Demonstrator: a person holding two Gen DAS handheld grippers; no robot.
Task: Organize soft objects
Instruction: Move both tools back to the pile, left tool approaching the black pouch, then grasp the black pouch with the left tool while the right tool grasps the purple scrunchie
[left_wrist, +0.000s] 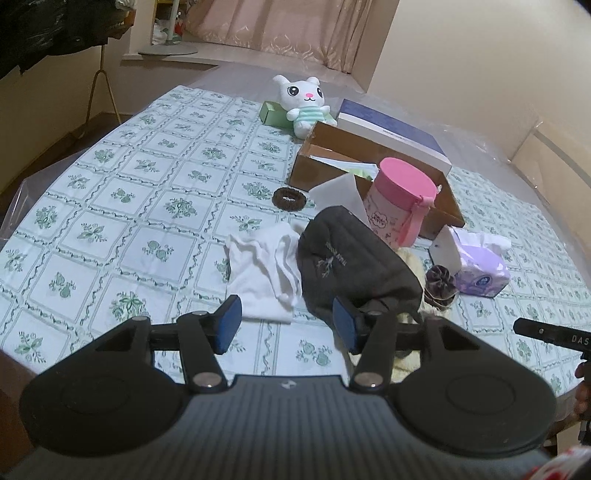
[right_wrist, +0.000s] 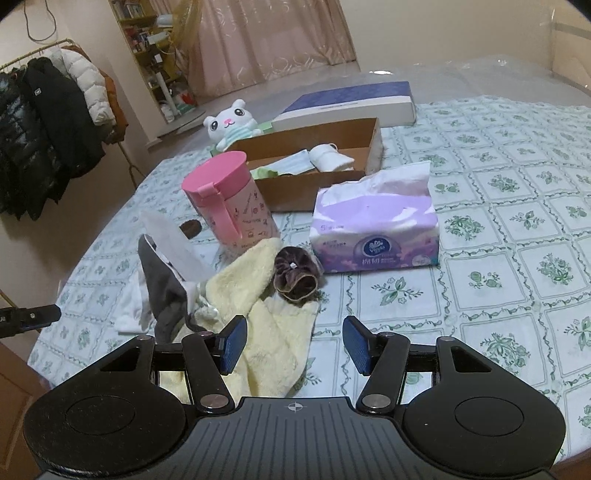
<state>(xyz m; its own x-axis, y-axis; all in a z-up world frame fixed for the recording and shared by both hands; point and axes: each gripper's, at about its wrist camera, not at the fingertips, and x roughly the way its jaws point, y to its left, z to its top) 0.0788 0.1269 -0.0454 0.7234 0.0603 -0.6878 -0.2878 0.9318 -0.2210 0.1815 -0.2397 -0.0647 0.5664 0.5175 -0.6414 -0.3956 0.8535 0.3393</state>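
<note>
In the left wrist view my left gripper is open just above the tablecloth. The near edge of a white cloth lies between its pads, and a dark grey cloth lies by the right pad. My right gripper is open over a cream towel, with nothing pinched. A purple scrunchie rests on the towel's far edge. A brown scrunchie lies farther back. A white plush cat sits behind the cardboard box, which holds a face mask and a white sock.
A pink lidded canister stands beside the pile, and a purple tissue pack lies to its right. A blue and white flat box lies behind the cardboard box. Coats hang on a rack at the left. The patterned tablecloth is bare at left.
</note>
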